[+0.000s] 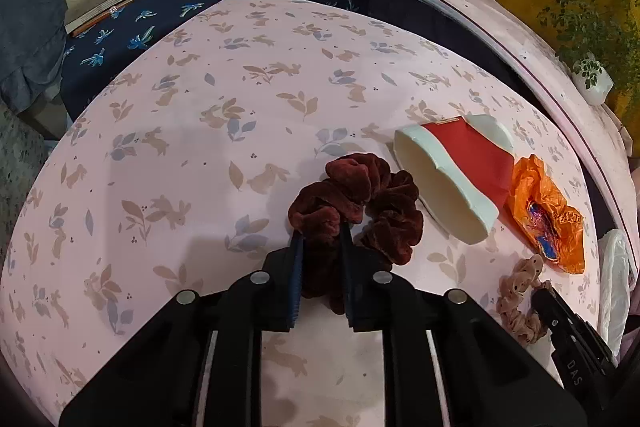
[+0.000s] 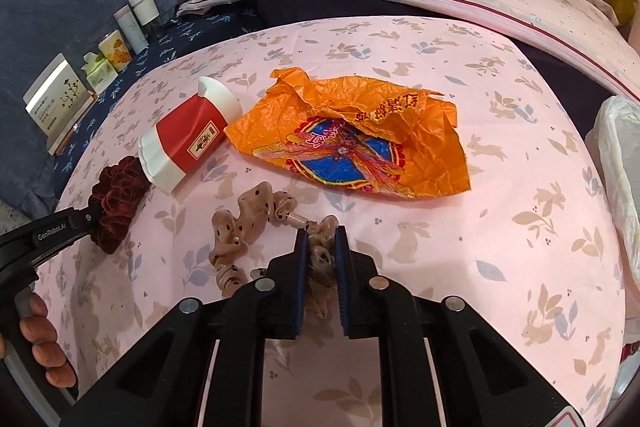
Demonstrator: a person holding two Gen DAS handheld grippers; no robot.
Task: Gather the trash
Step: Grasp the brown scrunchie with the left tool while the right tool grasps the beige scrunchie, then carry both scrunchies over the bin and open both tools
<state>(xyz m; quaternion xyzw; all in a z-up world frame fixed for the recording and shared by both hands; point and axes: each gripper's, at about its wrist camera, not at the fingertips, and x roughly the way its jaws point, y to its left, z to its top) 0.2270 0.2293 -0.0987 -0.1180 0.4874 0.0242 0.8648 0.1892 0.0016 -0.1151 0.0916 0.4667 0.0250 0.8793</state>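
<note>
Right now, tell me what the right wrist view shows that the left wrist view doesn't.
Only the right wrist view: the person's hand on the left gripper's handle, the dragonfly print on the orange wrapper fully spread, and the right gripper shut on the beige scrunchie.

Only the left wrist view: the left gripper shut on the dark red scrunchie, seen from behind.

Both: the red and white cup lying on its side, both scrunchies, the wrapper and the white bag.

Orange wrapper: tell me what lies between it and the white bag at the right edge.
Nothing visible. Only bare rabbit-print sheet lies between the orange wrapper and the white bag; the red paper cup lies on the wrapper's far side.
</note>
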